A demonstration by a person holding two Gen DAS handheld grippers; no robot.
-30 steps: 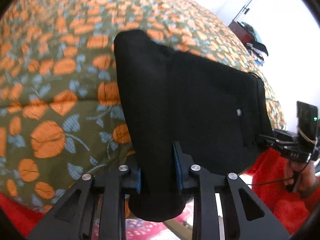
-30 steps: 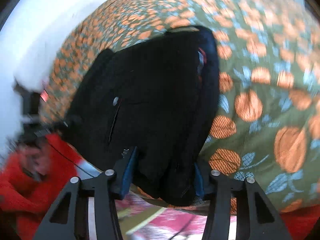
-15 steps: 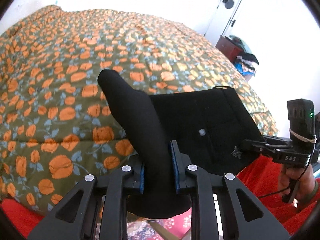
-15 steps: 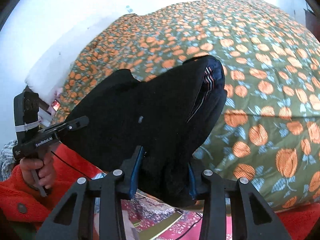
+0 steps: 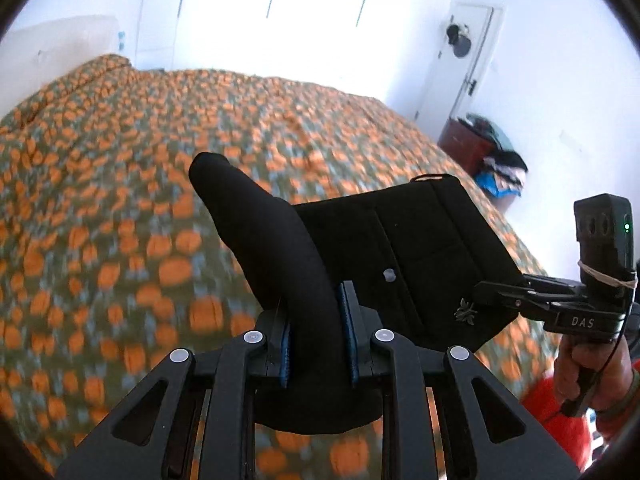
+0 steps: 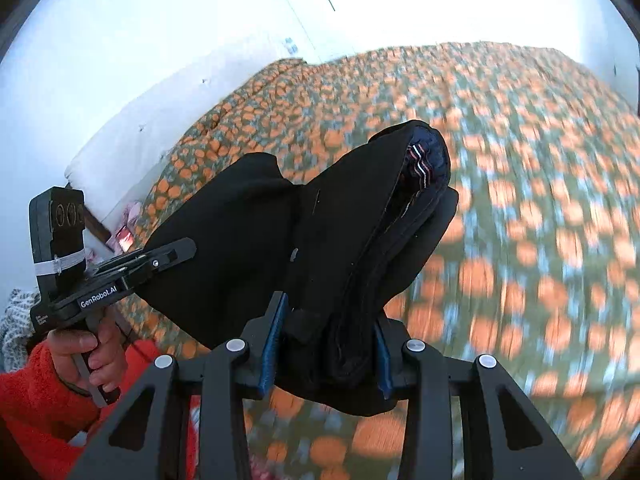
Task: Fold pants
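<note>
Black pants, folded into a thick bundle, hang in the air between both grippers above the bed. My left gripper is shut on a rolled black edge of the pants, its blue pads pressing the cloth. My right gripper is shut on the thick layered end of the pants, where a striped waistband lining shows at the top. In the left wrist view the right gripper grips the far corner. The left gripper shows in the right wrist view, clamped on the other side.
A bed with an orange-and-green floral quilt lies below and ahead. A dark red cabinet with piled clothes stands by a white door at the right. A white pillow lies by the wall. A person's hand in a red sleeve holds each gripper.
Both grippers have risen with the pants, lifting the bundle off the quilt. The views tilted up, so the wall, door and far end of the bed now show.
</note>
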